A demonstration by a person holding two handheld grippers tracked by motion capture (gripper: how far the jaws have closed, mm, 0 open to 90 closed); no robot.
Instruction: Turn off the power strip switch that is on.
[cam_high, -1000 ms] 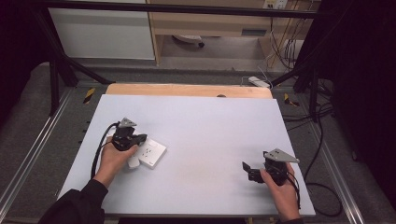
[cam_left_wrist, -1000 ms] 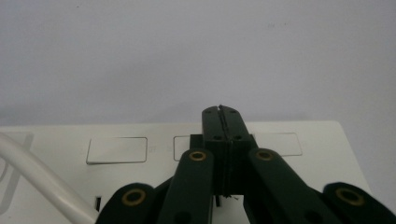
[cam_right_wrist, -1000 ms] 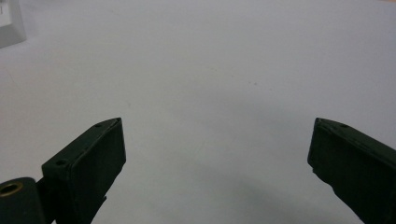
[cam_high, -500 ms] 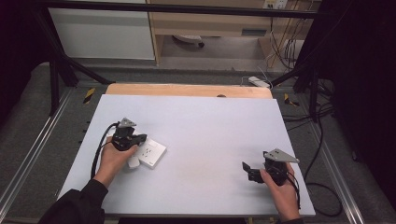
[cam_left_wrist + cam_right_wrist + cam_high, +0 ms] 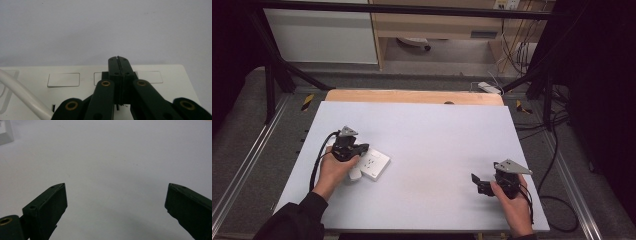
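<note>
White plastic marked the centre of the work: a wall socket plate (image 5: 374,165) lay flat on the pale surface (image 5: 437,130), toward its left side, with a white cable (image 5: 22,93) crossing its near corner in the left gripper view. Nearest the camera, a person's two hands came in from the bottom edge, each carrying a black gripper. The left gripper (image 5: 360,148) rested right over the plate's near-left edge, its fingers (image 5: 113,68) pressed fully together with nothing between them, their joined tip lying over the plate's face among the row of rectangular panels; whether the tip actually touched the plastic could not be told. The plate's long axis ran across that gripper's line of sight, so the closed tip pointed squarely over its short side toward the bare surface beyond. The right gripper (image 5: 478,181) waited well apart, near the surface's right front corner, its fingers (image 5: 53,202) spread wide and empty, aimed leftward with one corner of the plate far off in its view. The left hand was by far the nearer to the plate, and any push or press on it seemed likely to fall to that side. Beyond the surface stood a wooden board (image 5: 412,96) and dark frame legs.
</note>
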